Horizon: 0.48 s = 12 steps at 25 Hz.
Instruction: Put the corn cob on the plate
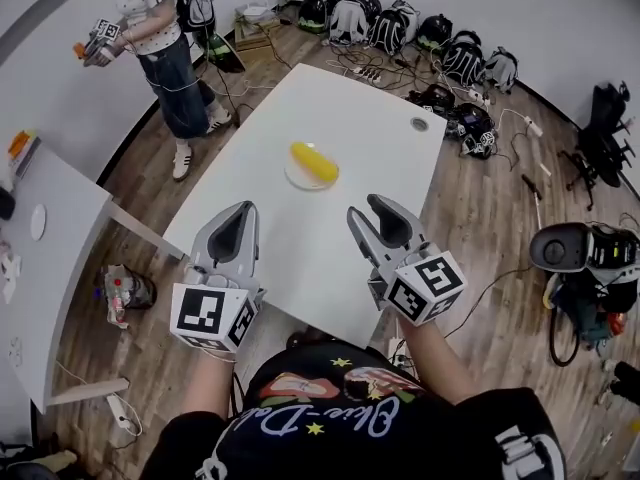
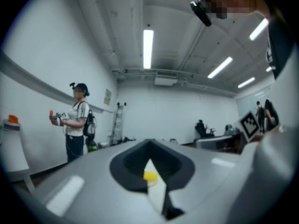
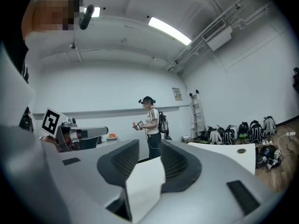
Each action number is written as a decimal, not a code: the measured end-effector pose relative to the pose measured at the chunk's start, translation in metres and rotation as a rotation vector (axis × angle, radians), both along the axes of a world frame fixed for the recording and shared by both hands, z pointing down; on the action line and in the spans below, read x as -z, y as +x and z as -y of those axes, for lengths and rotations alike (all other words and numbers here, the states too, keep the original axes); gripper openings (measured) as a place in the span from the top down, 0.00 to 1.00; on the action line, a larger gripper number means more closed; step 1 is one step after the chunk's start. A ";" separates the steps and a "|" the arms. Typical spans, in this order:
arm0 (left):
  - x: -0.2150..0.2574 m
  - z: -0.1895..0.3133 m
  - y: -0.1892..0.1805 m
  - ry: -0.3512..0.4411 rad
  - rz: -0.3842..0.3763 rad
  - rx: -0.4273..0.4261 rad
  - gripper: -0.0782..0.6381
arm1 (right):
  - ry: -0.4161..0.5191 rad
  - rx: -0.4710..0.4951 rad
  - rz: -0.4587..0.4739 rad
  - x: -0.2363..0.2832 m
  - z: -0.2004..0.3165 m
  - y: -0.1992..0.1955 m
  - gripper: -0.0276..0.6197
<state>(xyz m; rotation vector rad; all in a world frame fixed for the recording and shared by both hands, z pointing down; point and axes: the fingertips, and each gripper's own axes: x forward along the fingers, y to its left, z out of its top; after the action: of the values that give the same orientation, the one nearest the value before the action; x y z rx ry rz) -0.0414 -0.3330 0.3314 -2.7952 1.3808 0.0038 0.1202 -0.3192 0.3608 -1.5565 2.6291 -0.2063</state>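
The yellow corn cob (image 1: 314, 162) lies on a small pale plate (image 1: 293, 178) near the middle of the white table (image 1: 340, 98). My two grippers hover side by side over the table's near edge, well short of the plate. In the left gripper view the cob (image 2: 150, 175) shows as a small yellow spot through the hollow of the jaws. The tips of the left gripper (image 1: 243, 211) meet and nothing is held. A gap stands between the jaws of the right gripper (image 1: 372, 208), and it is empty too.
A person (image 1: 160, 38) stands at the far left with grippers in hand. Backpacks (image 1: 400, 23) and cables line the far wall. A second white table (image 1: 50, 268) is at the left, and a floor machine (image 1: 580, 253) at the right. The table has a round grommet (image 1: 420, 124).
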 end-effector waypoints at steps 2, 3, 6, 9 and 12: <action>-0.001 -0.001 0.000 -0.002 0.000 0.001 0.91 | 0.020 0.007 -0.020 0.006 -0.003 -0.002 0.85; -0.001 -0.001 0.000 -0.002 0.000 0.002 0.91 | 0.029 0.011 -0.024 0.009 -0.005 -0.003 0.89; -0.002 -0.003 0.000 0.000 -0.001 0.005 0.91 | 0.038 0.020 -0.033 0.012 -0.006 -0.004 0.90; 0.000 -0.005 -0.002 0.002 -0.003 0.010 0.91 | 0.038 0.025 -0.032 0.014 -0.007 -0.006 0.90; 0.001 -0.005 -0.003 0.002 -0.001 0.014 0.91 | 0.041 0.026 -0.031 0.016 -0.007 -0.006 0.90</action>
<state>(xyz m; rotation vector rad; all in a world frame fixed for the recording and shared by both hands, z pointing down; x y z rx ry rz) -0.0446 -0.3277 0.3301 -2.7842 1.4000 0.0059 0.1142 -0.3119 0.3443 -1.5257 2.6603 -0.1298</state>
